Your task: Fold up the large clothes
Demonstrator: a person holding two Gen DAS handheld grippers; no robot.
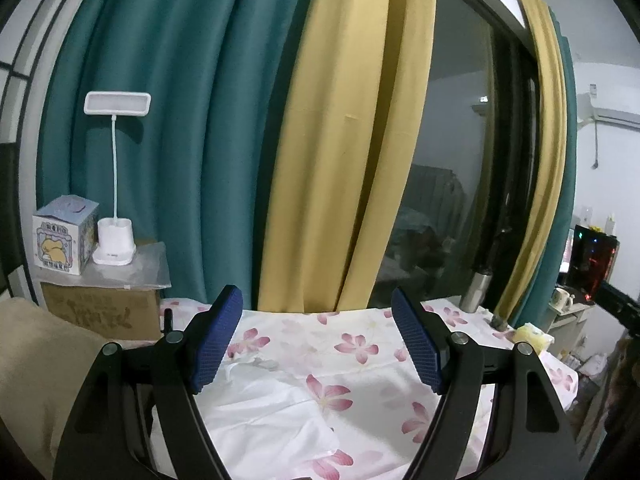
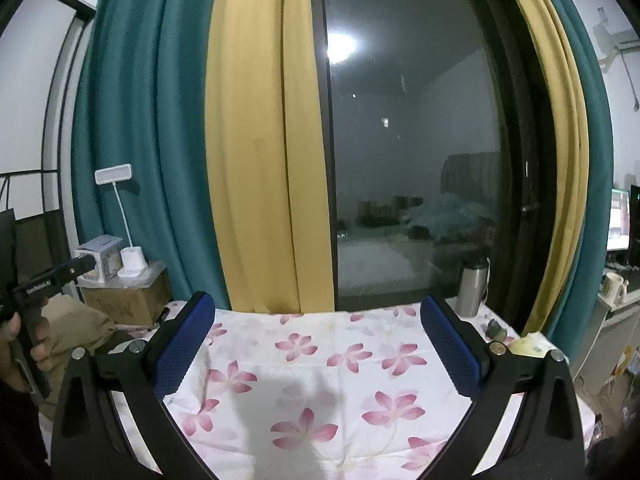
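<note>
A white garment [image 1: 264, 412] lies crumpled on the flowered bedsheet [image 1: 352, 344], low and left of centre in the left wrist view. My left gripper [image 1: 316, 344] is open and empty, held above the bed just over the garment. My right gripper [image 2: 318, 344] is open and empty above the flowered sheet [image 2: 320, 392]. A corner of the white garment [image 2: 192, 384] shows by its left finger. The left gripper's tip [image 2: 76, 266] and the hand holding it show at the left edge of the right wrist view.
Teal and yellow curtains [image 1: 320, 160] and a dark glass door [image 2: 412, 160] stand behind the bed. A cardboard box [image 1: 100, 308] with a white lamp [image 1: 114, 240] and a tissue box [image 1: 64, 240] is at the left. A steel bottle [image 2: 472, 292] stands at the right.
</note>
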